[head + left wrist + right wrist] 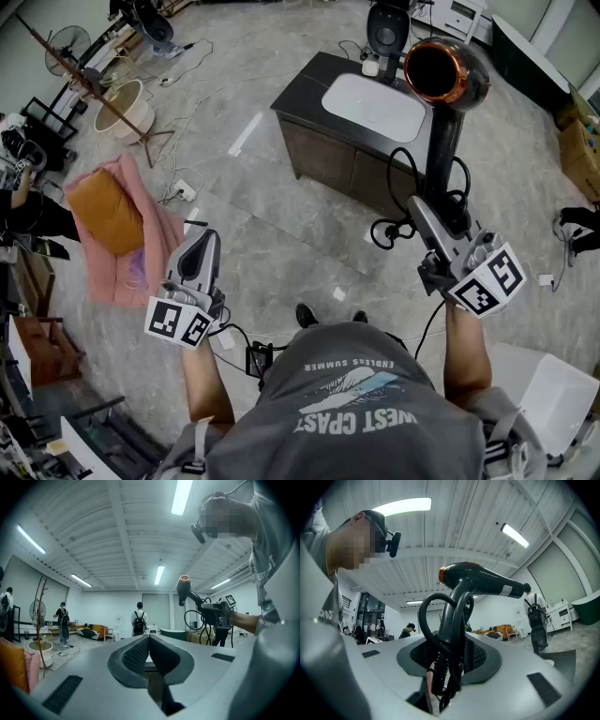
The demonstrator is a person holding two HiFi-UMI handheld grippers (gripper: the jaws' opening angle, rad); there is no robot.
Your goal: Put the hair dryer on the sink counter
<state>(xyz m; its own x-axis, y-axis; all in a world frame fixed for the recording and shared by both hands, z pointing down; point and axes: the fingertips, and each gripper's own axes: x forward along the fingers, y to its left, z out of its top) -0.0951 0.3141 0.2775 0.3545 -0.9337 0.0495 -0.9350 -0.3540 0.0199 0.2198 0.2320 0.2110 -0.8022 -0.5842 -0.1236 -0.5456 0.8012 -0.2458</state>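
Nearest the person, the left gripper [201, 246] is held out level over the floor [281, 211]. Its jaws are pressed together with nothing between them.

Just to its right, the right gripper [441, 214] points slightly upward. Its jaws are closed on the handle of the hair dryer [447, 73], with part of the coiled cord [392, 228] caught in the same grip. The black dryer stands upright above the jaws, its copper-ringed barrel at the top. It is in the air, not yet over the counter.

Further off stands the sink counter [307, 82], dark, with a pale basin [373, 105] filling most of its top.

Two risks seem likely. The dryer is top-heavy and held low on a smooth handle, so a quick swing could tip it in the jaws. Loose cord loops hang beside the grip — they could snag the counter's near edge or drag the dryer back. The bare rim is narrow, so a careless release could send the dryer into the basin or off an edge.
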